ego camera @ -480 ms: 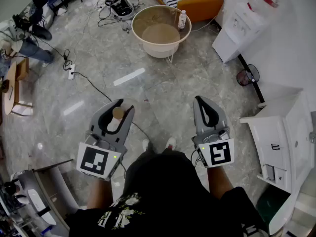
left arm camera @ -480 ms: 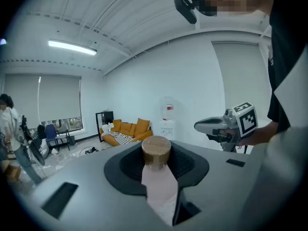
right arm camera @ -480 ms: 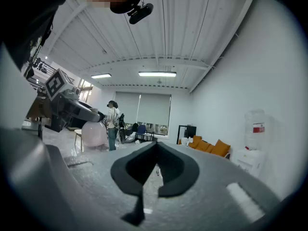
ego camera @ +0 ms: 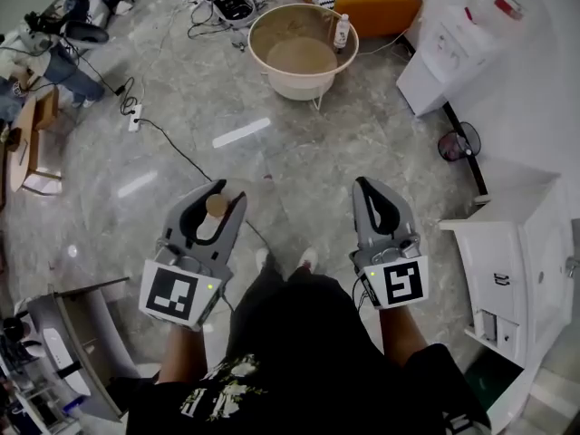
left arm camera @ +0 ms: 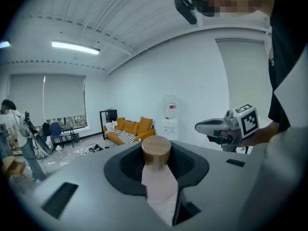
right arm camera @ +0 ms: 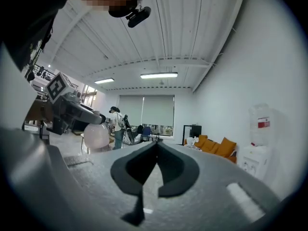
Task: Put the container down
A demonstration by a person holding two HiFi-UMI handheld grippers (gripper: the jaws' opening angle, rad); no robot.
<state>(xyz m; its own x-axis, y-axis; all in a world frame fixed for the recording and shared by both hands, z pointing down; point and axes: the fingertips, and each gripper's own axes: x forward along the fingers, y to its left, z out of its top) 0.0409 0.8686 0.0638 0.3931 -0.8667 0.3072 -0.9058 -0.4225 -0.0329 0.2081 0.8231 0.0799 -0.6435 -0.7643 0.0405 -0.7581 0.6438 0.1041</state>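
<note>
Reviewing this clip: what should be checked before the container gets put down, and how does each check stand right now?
1. Container gripped by left claw: ok, pink body clamped, brown cap poking out.
2. Right claw free: ok, shut on nothing.
3. Support under container: not ok, only floor below.
4. Round table within reach: not ok, far ahead.
5. Room on table: cannot tell; a bottle stands at its right rim.
6. Walking path: not ok, a cable crosses it.
</note>
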